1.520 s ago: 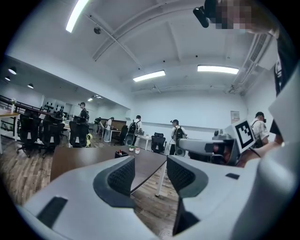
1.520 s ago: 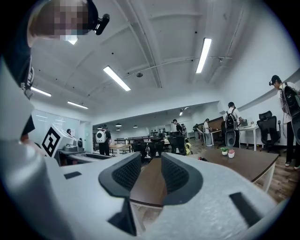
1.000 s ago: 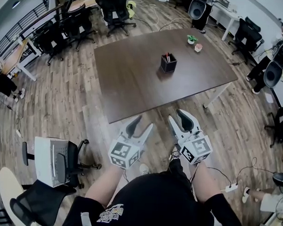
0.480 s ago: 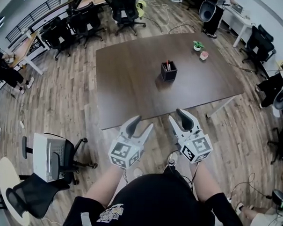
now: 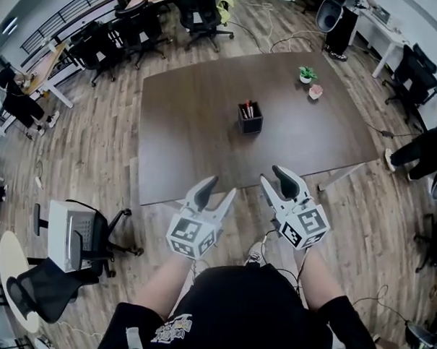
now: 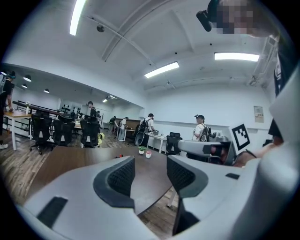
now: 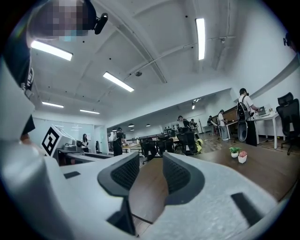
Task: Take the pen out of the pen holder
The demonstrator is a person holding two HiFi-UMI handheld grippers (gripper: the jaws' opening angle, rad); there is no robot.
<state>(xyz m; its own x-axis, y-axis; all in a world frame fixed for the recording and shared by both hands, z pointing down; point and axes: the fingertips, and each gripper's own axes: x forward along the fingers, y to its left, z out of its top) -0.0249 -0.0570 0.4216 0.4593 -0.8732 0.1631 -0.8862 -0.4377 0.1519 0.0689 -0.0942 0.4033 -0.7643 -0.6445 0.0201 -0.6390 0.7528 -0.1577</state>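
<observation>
A black square pen holder (image 5: 250, 119) with several pens (image 5: 247, 108) in it stands near the middle of the dark brown table (image 5: 191, 147). Both grippers hang in front of the table's near edge, well short of the holder. My left gripper (image 5: 217, 192) is open with nothing between its jaws; in the left gripper view (image 6: 150, 176) only the tabletop shows through the gap. To its right, my right gripper (image 5: 273, 176) is also open and holds nothing, and the right gripper view (image 7: 151, 176) looks along the table.
Two small potted plants (image 5: 310, 81) stand at the table's far right. Black office chairs (image 5: 131, 29) crowd the far side, and a chair with a white box (image 5: 75, 238) sits at the left. A seated person (image 5: 422, 151) is at the right. Wood floor surrounds the table.
The table and pen holder have shifted lower and slightly left in the head view as the person has come closer. Both grippers keep their pose and stay open.
</observation>
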